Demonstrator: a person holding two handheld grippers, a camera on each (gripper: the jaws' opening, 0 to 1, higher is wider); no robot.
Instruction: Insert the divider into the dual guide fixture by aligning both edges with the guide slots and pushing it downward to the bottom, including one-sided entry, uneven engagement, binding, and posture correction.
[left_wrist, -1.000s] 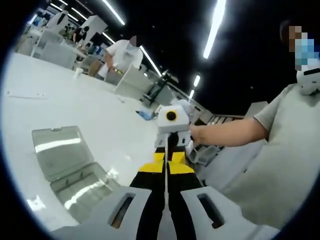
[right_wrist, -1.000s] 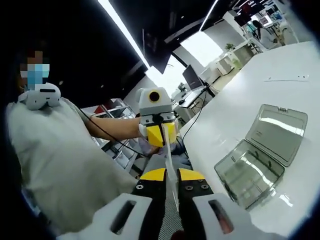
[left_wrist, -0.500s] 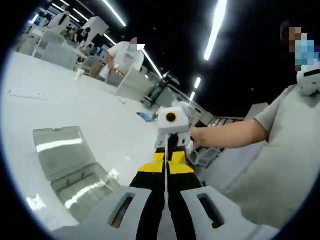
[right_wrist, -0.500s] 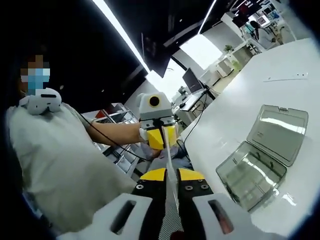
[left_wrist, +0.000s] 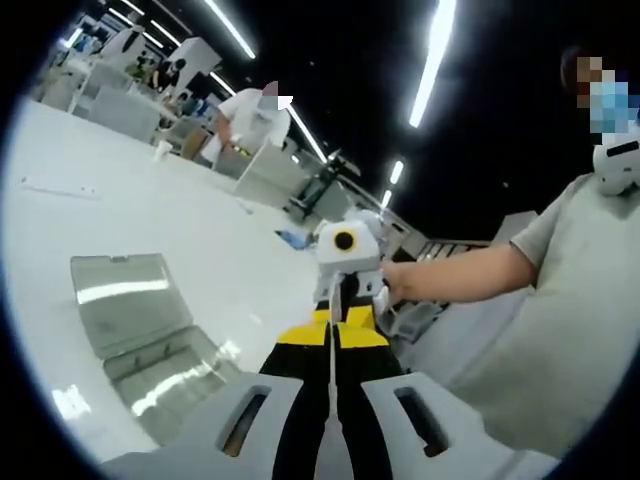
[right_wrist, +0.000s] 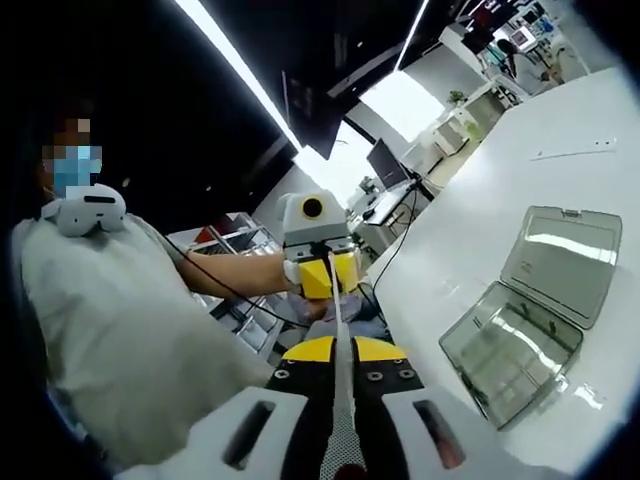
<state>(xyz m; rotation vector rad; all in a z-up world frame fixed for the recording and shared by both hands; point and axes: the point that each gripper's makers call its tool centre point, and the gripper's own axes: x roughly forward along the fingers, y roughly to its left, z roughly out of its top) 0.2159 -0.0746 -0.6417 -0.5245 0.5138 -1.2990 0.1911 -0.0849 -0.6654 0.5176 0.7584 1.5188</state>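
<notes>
A thin pale divider (left_wrist: 331, 350) is held edge-on in the air between both grippers. In the left gripper view my left gripper (left_wrist: 332, 330) is shut on its near end, black jaws with yellow tips pressed together. Facing it, the right gripper (left_wrist: 345, 296) pinches the far end, a hand behind it. In the right gripper view my right gripper (right_wrist: 338, 348) is shut on the divider (right_wrist: 337, 318), and the left gripper (right_wrist: 326, 280) grips the other end. A clear hinged box (left_wrist: 140, 330), lid open, lies on the white table below and to the side; it appears again (right_wrist: 530, 315).
The white table (left_wrist: 120, 210) runs far back, with a flat strip (right_wrist: 575, 152) lying on it. The person's torso (left_wrist: 560, 310) stands close beside the grippers. Another person (left_wrist: 245, 115) stands at distant benches. Shelving and monitors (right_wrist: 385, 160) lie beyond the table edge.
Both views have drifted slightly. The divider stays pinched between the two grippers, and the box has not moved on the table.
</notes>
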